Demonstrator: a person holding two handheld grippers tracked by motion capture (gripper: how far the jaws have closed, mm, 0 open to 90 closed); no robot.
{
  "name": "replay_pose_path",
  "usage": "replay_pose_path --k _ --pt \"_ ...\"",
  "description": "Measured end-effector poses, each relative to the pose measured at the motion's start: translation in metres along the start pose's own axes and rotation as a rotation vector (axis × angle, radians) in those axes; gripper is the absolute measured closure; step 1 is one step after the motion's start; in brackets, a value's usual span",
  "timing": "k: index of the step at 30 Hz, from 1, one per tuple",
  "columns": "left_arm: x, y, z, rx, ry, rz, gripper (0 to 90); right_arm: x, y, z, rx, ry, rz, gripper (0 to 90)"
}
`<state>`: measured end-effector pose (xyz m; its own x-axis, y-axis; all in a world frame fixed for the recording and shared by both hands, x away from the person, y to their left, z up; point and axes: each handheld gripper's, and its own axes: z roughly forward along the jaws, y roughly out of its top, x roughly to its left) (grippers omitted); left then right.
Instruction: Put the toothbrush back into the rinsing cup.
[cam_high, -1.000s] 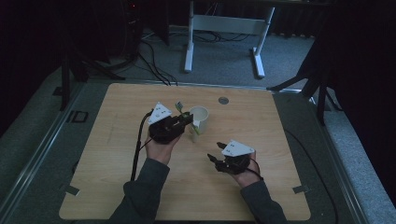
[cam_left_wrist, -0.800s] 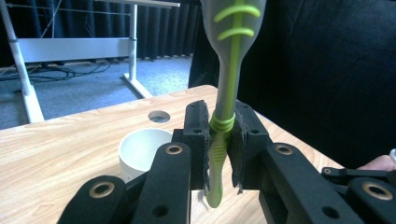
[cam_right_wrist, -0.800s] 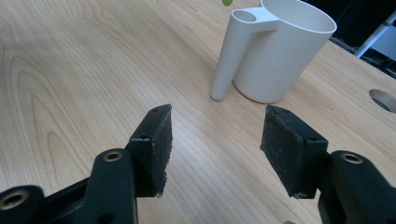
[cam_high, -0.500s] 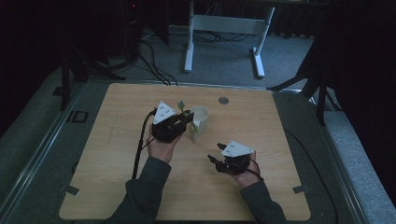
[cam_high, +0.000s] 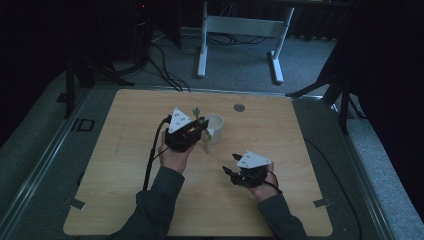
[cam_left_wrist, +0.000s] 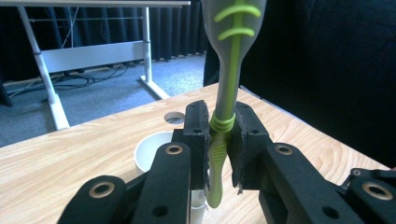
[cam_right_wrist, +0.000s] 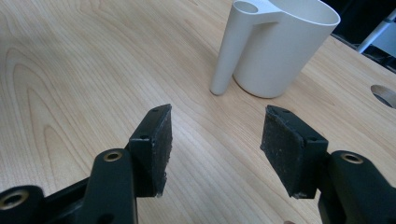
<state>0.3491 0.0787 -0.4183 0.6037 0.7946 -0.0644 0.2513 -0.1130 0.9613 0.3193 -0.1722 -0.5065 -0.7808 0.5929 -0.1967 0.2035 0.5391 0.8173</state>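
While the left gripper (cam_left_wrist: 219, 140) is clamping the green toothbrush (cam_left_wrist: 229, 88) upright at frame centre, the white cup (cam_left_wrist: 154, 149) is sitting lower left, just below its handle end; the right gripper (cam_right_wrist: 215, 144) is idling, jaws apart.

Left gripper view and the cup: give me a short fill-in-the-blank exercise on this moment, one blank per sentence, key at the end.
1. The left gripper is shut on a green ____.
2. The white cup stands ____ on the wooden table.
3. The right gripper has its jaws ____, with nothing between them.
4. The toothbrush is held with its head pointing ____.

Missing words: toothbrush; upright; open; up
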Motion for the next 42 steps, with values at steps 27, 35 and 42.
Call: replay_pose_path --k 27,35,42 --pt "0.001 0.0 0.015 0.047 0.039 0.034 78.3 0.0 -0.001 -0.001 -0.013 0.001 0.007 42.9" --pt "0.001 -0.002 0.021 0.063 0.044 0.029 78.2 0.001 -0.001 -0.001 -0.011 0.001 0.008 43.1" --pt "0.002 -0.004 0.026 0.074 0.046 0.028 78.2 0.001 -0.002 -0.001 -0.011 -0.001 0.013 43.1"
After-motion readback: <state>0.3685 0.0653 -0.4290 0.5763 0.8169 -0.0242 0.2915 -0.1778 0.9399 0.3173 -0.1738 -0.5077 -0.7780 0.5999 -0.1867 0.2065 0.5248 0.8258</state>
